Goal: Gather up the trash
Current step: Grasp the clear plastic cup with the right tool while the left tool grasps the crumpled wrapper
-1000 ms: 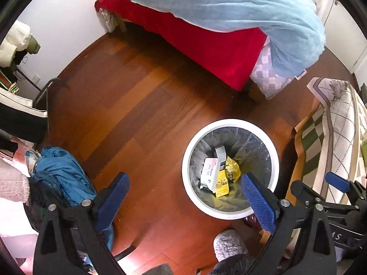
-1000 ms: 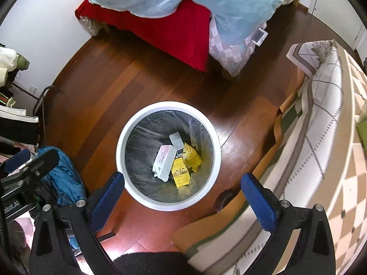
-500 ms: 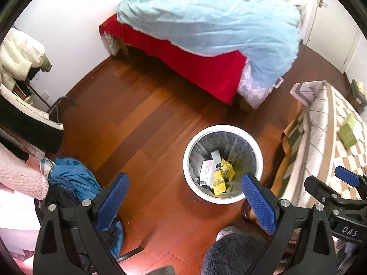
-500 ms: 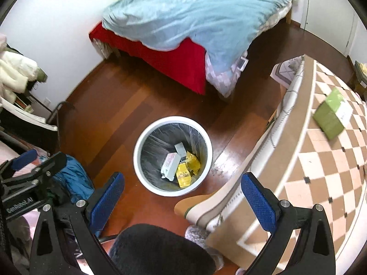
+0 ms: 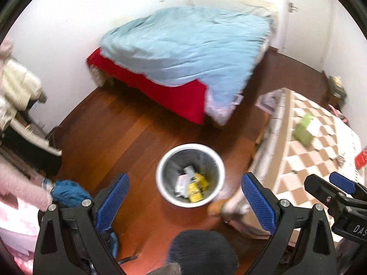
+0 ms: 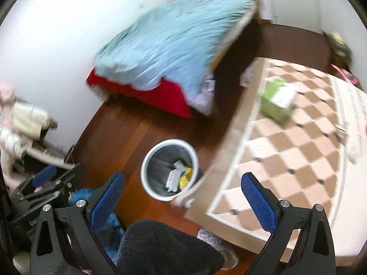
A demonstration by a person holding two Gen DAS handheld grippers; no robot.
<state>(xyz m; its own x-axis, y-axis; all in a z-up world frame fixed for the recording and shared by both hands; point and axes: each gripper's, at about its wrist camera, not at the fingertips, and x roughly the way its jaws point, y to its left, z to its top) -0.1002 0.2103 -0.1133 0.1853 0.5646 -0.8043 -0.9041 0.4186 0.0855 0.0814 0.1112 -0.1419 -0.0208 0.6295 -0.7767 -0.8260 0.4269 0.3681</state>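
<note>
A white round trash bin (image 5: 161,184) (image 6: 146,183) with a clear liner stands on the wooden floor; white and yellow packets (image 5: 193,189) (image 6: 179,177) lie inside it. My left gripper (image 5: 185,199) is open high above the bin, nothing between its blue pads. My right gripper (image 6: 182,200) is open too, held over the bin's right rim and the edge of the checkered table (image 6: 286,149). A green box (image 5: 305,131) (image 6: 276,103) lies on that table, and a red item (image 5: 361,159) shows at its far right edge.
A bed with a light blue duvet (image 5: 190,45) and red sheet fills the back. Blue clothing (image 5: 67,190) and hanging coats (image 5: 18,89) crowd the left. The person's dark knee (image 6: 165,247) and slippers sit at the bottom. Bare floor lies between bed and bin.
Both grippers have risen and pulled back from the bin, which now looks smaller. More of the checkered table with the green box has come into view. Both stay open.
</note>
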